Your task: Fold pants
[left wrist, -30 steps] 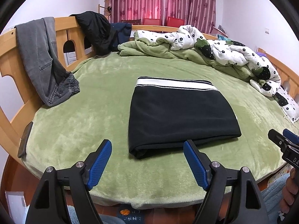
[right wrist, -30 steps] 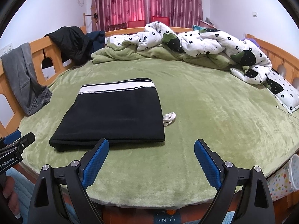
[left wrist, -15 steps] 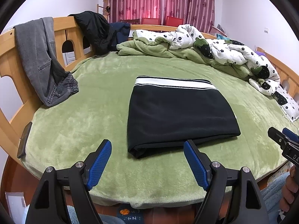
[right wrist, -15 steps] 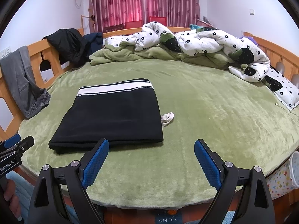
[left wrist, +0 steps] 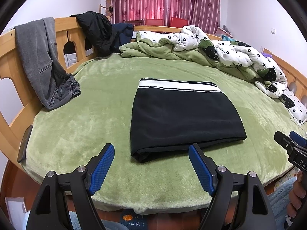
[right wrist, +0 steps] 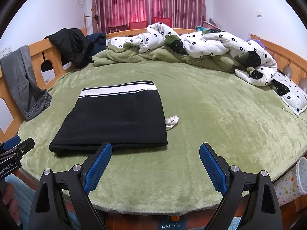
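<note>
Two hand-held grippers hang over the near edge of the bed (left wrist: 76, 134), both gaping wide with nothing between the blue pads: left hand-held gripper (left wrist: 151, 164), right hand-held gripper (right wrist: 155, 164). Black pants (left wrist: 182, 115) lie folded into a flat rectangle on the green plush cover, white striped waistband (left wrist: 178, 85) at the 12 o'clock edge, thick folded edge at 6 o'clock, just past the left gripper's fingertips. In the right wrist view the pants (right wrist: 115, 118) sit at 10 o'clock from that gripper, their near right corner just beyond its left pad; a small white drawstring bit (right wrist: 171, 121) pokes out at the pants' 3 o'clock edge. Open green cover all around the pants: wide bare stretch at 3 o'clock, a narrower one at 9 o'clock, a clear strip at 6 o'clock up to the mattress edge. Rumpled white flower-print duvet (right wrist: 211, 44) and green blanket (left wrist: 153, 49) pile along 12 to 2 o'clock, well apart from the pants. Grey jeans (left wrist: 42, 61) drape over the wooden bed rail (left wrist: 7, 57) at 9 o'clock, cuff resting on the cover; black jacket (left wrist: 96, 32) hangs on the rail at 11 o'clock. Pink curtains (right wrist: 145, 2) behind.
</note>
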Demonstrator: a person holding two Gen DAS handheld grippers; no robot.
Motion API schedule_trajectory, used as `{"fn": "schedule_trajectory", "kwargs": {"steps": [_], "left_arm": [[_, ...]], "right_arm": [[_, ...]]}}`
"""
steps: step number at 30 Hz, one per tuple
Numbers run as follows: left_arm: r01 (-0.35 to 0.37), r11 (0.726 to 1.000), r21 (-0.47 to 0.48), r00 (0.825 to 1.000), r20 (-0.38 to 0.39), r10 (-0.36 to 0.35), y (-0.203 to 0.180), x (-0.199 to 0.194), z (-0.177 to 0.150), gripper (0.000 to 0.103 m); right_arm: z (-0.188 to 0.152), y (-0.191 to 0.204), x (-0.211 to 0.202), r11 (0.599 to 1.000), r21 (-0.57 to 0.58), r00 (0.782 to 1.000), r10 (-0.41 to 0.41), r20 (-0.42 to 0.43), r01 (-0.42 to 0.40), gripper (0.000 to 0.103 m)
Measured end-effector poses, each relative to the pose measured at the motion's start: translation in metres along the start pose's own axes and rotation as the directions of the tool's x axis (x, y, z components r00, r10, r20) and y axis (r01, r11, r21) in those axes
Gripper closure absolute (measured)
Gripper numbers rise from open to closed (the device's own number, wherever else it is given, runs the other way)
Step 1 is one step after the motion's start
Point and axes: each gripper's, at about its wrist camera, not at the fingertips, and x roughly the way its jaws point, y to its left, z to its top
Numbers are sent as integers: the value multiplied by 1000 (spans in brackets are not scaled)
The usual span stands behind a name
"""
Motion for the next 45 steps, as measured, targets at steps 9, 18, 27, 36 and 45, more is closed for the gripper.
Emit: {"fn": "schedule_trajectory", "kwargs": {"steps": [9, 18, 27, 36, 45], "left_arm": [[2, 1000, 0, 1000, 3, -2, 1, 0, 0, 25], [0, 1000, 1, 1000, 4, 0, 1, -1, 0, 24], [0, 1000, 1, 1000, 5, 0, 0, -1, 0, 24], [0, 1000, -2, 1000, 8, 0, 0, -1, 0, 24], [-11, 1000, 4, 1000, 26, 11, -1, -4, 2, 24]], "right_arm": [[-1, -1, 0, 1000, -1, 1000, -1, 0, 1, 11], [-1, 0, 0, 1000, -2, 1000, -3, 1, 3, 11], [-2, -1, 1, 1000, 0, 1000, -5, -1, 5, 11], [-2, 0, 1, 1000, -1, 1000, -7, 0, 7, 11], [-2, 1, 1, 1000, -1, 1000, -7, -1, 7, 11]]}}
